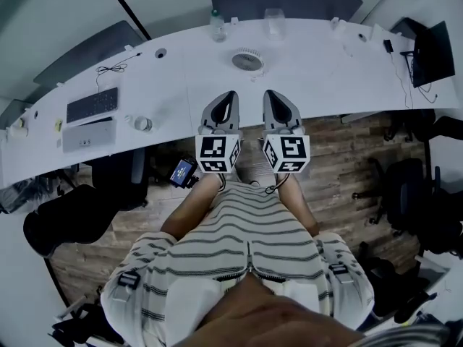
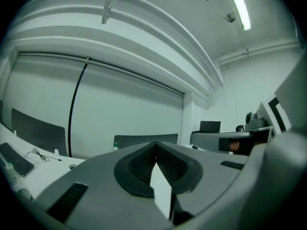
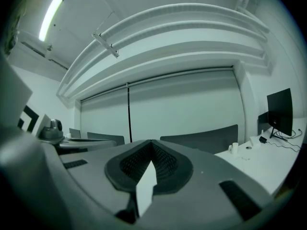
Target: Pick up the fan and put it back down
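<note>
The fan (image 1: pixel 247 60) is a small round white one lying on the curved white desk (image 1: pixel 325 78), near its middle. My left gripper (image 1: pixel 231 95) and right gripper (image 1: pixel 268 93) are held side by side at the desk's near edge, a short way in front of the fan, both pointing at it. Neither touches it. In the left gripper view the left gripper (image 2: pixel 156 146) has its jaws pressed together with nothing between them. The right gripper (image 3: pixel 152 143) looks the same in its own view. The jaws' bodies hide the fan in both gripper views.
A keyboard (image 1: pixel 92 104) and a grey flat device (image 1: pixel 88 134) lie on the desk's left part. A bottle (image 1: pixel 217 26) and a clear cup (image 1: pixel 273 22) stand at the far edge behind the fan. A monitor (image 1: pixel 432 53) is at far right. Office chairs (image 1: pixel 405 194) stand on the wooden floor.
</note>
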Tool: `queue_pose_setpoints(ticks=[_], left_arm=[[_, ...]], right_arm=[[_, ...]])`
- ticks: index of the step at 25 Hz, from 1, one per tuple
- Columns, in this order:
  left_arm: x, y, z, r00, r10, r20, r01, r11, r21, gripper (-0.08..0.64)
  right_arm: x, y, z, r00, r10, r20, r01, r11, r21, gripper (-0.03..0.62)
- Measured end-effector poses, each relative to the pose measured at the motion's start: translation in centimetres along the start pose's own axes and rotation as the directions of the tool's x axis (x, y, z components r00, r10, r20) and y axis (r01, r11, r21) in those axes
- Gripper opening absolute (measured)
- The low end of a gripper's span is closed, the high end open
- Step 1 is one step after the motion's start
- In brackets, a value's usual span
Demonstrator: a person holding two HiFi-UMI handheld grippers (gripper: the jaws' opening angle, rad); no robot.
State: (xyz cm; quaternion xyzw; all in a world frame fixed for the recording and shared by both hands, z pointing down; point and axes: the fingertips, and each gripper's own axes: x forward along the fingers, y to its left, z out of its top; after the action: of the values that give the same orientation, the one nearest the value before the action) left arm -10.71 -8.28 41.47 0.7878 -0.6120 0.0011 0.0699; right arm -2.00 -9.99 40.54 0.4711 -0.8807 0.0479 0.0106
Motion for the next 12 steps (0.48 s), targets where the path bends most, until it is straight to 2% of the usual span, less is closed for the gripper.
queue_pose_setpoints(ticks=[5,12], left_arm=[[1.3,2.2,0.1,1.0,-0.025,-0.007,0.025,1.0,-0.006,0.006],[2.8,2.9,0.2,0.999,-0.049,-0.022,0.049,0.999,-0.011,0.006]], right_arm=[[1.9,0.4,-0.1,0.999,-0.03,-0.014,0.03,1.0,0.004,0.011],[2.8,-0.3,0.1,0.998,-0.054,-0.034,0.054,0.999,-0.002,0.011]])
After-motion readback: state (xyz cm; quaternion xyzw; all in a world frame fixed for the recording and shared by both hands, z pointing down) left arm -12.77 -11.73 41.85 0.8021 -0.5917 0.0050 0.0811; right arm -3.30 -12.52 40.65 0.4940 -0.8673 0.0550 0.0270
